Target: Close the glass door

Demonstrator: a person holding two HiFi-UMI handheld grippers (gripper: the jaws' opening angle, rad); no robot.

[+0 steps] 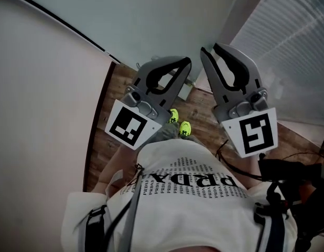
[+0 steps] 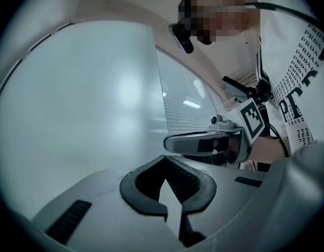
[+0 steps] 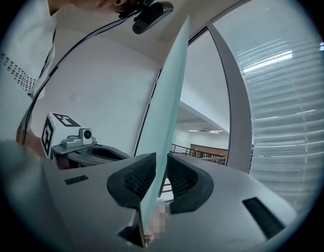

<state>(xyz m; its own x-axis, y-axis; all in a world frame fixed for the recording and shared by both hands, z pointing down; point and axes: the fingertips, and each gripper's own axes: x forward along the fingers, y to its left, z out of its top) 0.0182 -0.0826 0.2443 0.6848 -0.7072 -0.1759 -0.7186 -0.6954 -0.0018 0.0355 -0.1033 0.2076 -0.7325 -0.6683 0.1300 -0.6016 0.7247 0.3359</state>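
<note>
The glass door [image 1: 151, 14] is a frosted pale panel filling the top of the head view, with its free edge running down toward my grippers. In the right gripper view the door [image 3: 170, 98] shows edge-on, and my right gripper [image 3: 158, 160] is shut on that edge, one pad on each face. From the head, the right gripper [image 1: 210, 49] sits at the door's edge. My left gripper [image 1: 185, 62] is just left of it, shut on nothing, its tips close to the door's face. In the left gripper view, the left gripper [image 2: 163, 159] points at the door [image 2: 88, 98], with the right gripper [image 2: 204, 143] beside it.
A white wall [image 1: 41, 114] stands close on the left. Slatted blinds [image 1: 288, 41] cover the right side, behind a grey frame post [image 3: 233, 104]. Below lies a wooden floor [image 1: 198, 109] with the person's yellow shoes [image 1: 179, 122]. Black cables [image 1: 288, 167] hang at the right.
</note>
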